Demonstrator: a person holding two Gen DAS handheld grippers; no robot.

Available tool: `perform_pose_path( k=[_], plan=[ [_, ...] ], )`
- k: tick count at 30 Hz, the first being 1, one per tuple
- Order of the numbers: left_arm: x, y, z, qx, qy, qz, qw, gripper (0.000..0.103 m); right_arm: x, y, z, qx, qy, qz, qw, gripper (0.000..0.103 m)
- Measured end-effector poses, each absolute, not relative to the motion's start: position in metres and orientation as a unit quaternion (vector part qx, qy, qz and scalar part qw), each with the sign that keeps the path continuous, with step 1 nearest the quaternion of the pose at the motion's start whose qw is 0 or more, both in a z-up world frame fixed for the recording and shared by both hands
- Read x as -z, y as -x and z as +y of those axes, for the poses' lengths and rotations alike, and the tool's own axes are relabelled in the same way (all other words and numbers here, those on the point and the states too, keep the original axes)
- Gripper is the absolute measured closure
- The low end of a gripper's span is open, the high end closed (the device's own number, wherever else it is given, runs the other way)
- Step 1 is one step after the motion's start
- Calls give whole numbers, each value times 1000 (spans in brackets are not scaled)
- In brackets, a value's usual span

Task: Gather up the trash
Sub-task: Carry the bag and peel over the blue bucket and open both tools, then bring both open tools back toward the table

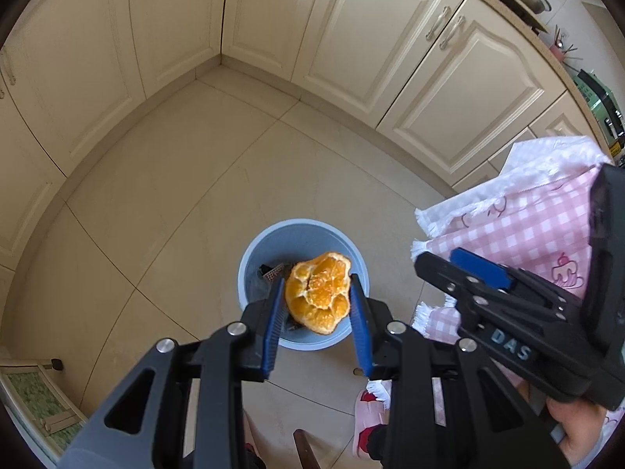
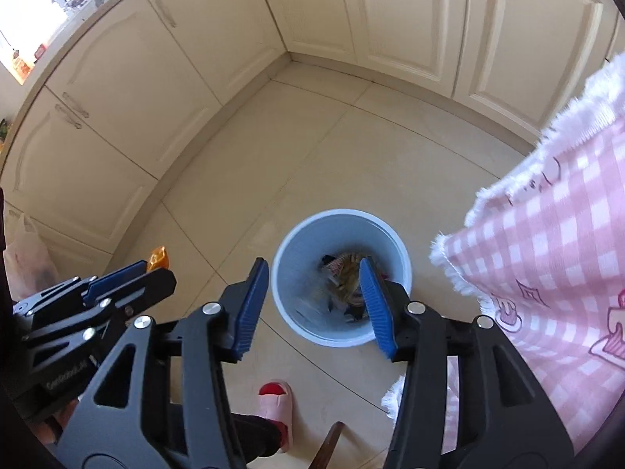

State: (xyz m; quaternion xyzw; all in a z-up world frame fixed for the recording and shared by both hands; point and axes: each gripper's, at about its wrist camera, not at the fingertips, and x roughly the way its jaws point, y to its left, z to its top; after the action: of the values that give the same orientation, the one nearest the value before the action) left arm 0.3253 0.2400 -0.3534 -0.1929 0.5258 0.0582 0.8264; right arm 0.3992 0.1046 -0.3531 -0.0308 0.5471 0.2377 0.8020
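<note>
L gripper (image 1: 317, 297) is clamped on an orange peel (image 1: 318, 292), blue pads pressed to both sides of it, peel opened out w/ pale pith and orange inner side facing the camera. It hangs directly over a light-blue trash bin (image 1: 258, 250) standing on the tiled floor (image 1: 168, 211); bin already has stuff in the bottom, dark bits and something mesh-like, hard to tell what exactly. R gripper (image 2: 314, 273) has its jaws spread apart w/ nothing between the pads; it points down at the same bin (image 2: 297, 242), and in the right wrist view the contents look like a crumpled wrapper and dark scraps, blurred. From the left wrist view the R gripper (image 1: 449, 264) sits off to the right of the bin, near a pink checked cloth (image 1: 519, 226) w/ white fringe that hangs beside the bin. Same cloth (image 2: 547, 234) fills the right side of the right wrist view. L gripper (image 2: 152, 273) shows at lower left there, w/ a bit of the orange peel (image 2: 158, 258) poking out past its tip. A foot in a pink slipper (image 2: 277, 402) stands on the floor just below the bin. Cream cabinet doors (image 1: 390, 39) run along two walls and meet in a corner behind the bin. Bin is well apart from the cabinets, near the cloth edge.
</note>
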Motion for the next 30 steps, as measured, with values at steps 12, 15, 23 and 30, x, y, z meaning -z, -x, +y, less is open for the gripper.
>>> perform_pose_path(
  k=[12,15,23,30],
  plan=[
    [374,-359,213,-31,188,555,810,72,331,-391,53,-201,-14,501,842,42],
    [364,-364,208,-23,189,544,817,71,320,-390,47,-200,-20,481,854,37],
    [339,-359,203,-24,190,516,835,46,300,-378,39,-205,-39,456,865,34],
    [309,-337,205,-29,199,499,843,46,274,-356,38,-221,-40,440,870,33]
  ],
)
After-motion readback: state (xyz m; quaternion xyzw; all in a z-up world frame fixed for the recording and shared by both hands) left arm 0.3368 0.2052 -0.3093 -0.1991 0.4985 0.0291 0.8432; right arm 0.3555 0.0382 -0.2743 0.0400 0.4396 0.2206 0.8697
